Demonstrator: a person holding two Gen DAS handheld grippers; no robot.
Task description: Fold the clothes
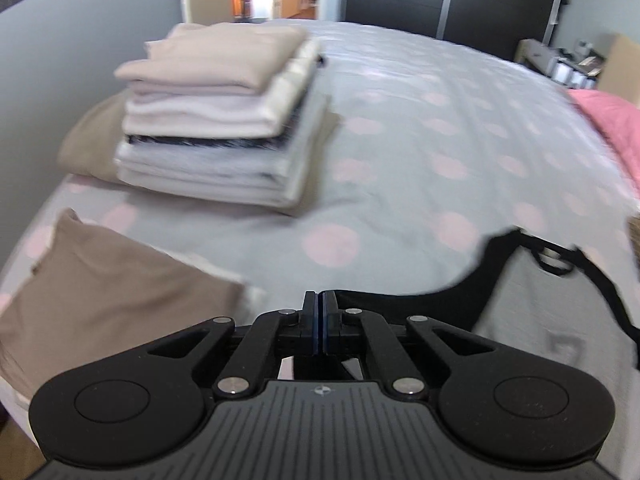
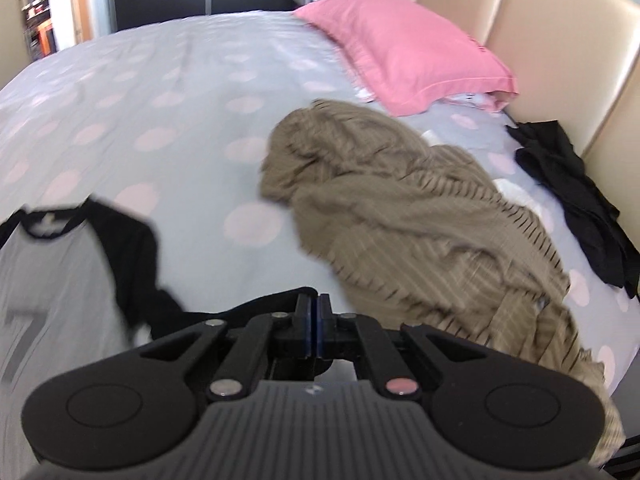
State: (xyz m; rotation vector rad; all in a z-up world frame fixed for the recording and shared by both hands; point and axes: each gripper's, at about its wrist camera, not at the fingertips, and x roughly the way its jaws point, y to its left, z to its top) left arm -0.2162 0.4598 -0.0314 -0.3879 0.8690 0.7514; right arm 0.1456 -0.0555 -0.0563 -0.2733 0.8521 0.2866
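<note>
Pinching black sleeve cloth of the grey, black-sleeved raglan shirt (image 2: 60,272) at lower frame, it seems, left gripper (image 1: 320,300) and right gripper (image 2: 314,303) press together, likely mid-fold, needing both sleeves carried evenly.

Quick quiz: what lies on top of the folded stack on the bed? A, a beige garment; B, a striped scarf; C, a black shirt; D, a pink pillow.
A: in the left wrist view a beige folded garment tops the stack.

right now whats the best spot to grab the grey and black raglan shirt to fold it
Grip the raglan shirt at its black sleeve near the shoulder seam, coming from above on the outer edge. It lies fairly flat, front up, collar away from the grippers, so the sleeve can probably fold inward across the grey body.
</note>
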